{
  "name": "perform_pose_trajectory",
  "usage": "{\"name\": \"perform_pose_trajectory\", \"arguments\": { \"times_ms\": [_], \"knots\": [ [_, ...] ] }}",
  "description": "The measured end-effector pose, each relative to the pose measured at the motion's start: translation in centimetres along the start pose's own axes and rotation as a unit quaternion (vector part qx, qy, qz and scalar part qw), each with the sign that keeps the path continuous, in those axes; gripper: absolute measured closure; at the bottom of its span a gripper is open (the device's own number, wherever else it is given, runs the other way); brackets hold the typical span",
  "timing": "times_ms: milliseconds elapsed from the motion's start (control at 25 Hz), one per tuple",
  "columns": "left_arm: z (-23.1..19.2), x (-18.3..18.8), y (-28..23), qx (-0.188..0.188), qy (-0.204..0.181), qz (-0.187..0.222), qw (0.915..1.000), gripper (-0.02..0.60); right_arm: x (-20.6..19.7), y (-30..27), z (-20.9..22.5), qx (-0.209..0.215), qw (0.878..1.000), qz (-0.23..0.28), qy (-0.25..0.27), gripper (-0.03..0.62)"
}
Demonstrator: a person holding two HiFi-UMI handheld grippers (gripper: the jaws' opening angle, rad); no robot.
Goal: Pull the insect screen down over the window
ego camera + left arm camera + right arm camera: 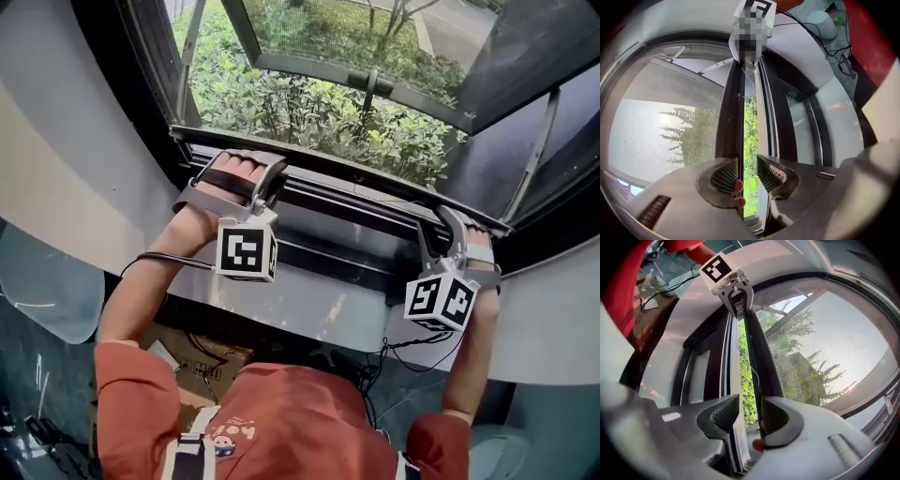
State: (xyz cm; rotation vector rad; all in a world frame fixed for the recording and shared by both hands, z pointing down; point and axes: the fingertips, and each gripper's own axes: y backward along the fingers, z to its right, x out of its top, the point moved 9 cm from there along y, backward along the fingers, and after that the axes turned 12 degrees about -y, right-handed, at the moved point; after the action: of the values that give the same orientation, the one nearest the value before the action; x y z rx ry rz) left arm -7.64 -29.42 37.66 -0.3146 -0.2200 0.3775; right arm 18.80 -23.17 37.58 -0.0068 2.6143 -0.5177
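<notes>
At the window's lower frame (328, 251), left gripper (747, 176) and right gripper (751, 417), jaws apart, straddle the screen bar (731, 112); 1 narrow gap is left to close.

Daylight pours through the window (319, 117), leaving the room beneath dim; both gripper views bulge with dark corners.

Workroom: window (375, 211), floor cables (417, 345), cardboard box (202, 361)

In the head view we are losing the jaw tips behind the left gripper (253, 167) and right gripper (448, 223), and the top edge is cutting off the sash (525, 47).
</notes>
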Motion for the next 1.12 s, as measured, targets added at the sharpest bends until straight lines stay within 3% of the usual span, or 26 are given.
{"name": "perform_pose_trajectory", "arguments": {
  "times_ms": [400, 680, 800, 1120],
  "knots": [
    [1.8, 0.2, -0.5, -0.017, 0.011, 0.009, 0.9998, 0.454, -0.7, -0.5, -1.4, 0.033, 0.999, -0.007, -0.025, 0.436],
    [3.4, 1.0, -1.2, -0.078, 0.026, 0.003, 0.9966, 0.454, -1.7, -1.3, -3.3, 0.069, 0.997, -0.028, -0.03, 0.436],
    [4.1, 0.9, -1.5, -0.072, 0.02, -0.005, 0.9972, 0.454, -1.9, -1.5, -3.8, 0.075, 0.996, -0.028, -0.035, 0.436],
    [4.4, 0.8, -1.8, -0.096, 0.048, 0.017, 0.9941, 0.454, -2.2, -1.6, -4.3, 0.086, 0.995, -0.027, -0.051, 0.434]
  ]
}}
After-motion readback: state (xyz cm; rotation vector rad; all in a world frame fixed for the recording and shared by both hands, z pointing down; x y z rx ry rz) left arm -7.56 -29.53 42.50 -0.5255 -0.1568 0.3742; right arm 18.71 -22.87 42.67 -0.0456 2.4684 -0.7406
